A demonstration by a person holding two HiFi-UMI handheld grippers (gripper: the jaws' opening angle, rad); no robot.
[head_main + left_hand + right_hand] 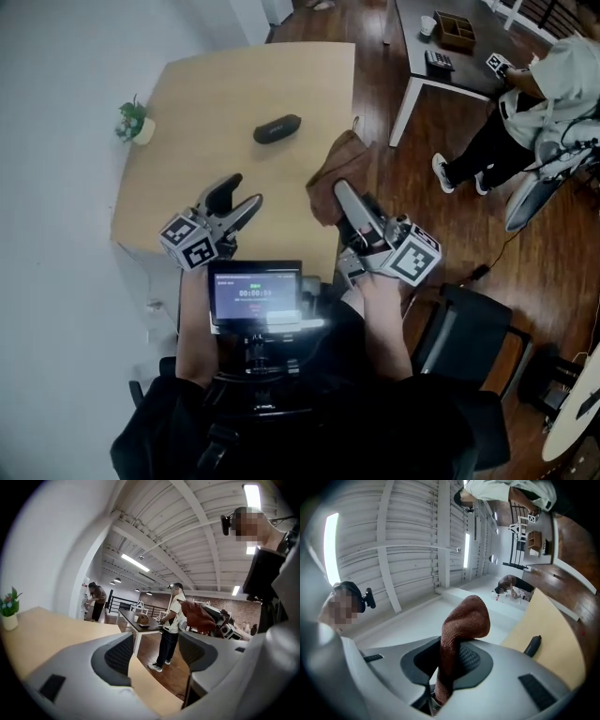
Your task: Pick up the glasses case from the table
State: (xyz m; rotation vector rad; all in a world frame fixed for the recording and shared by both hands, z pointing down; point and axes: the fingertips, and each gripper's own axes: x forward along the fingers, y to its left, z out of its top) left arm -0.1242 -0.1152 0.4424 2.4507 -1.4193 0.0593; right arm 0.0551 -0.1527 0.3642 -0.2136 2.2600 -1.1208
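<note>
The dark oval glasses case (277, 127) lay untouched near the middle of the light wooden bench (206, 103), well ahead of both grippers. The left gripper (239, 190) hovered over the bench's near part with its jaws moderately apart and nothing between them. The right gripper (342, 192), by the bench's right edge, was clamped on a brown knitted cloth (336, 183). A small potted plant (133, 122) stood at the bench's left edge.
</note>
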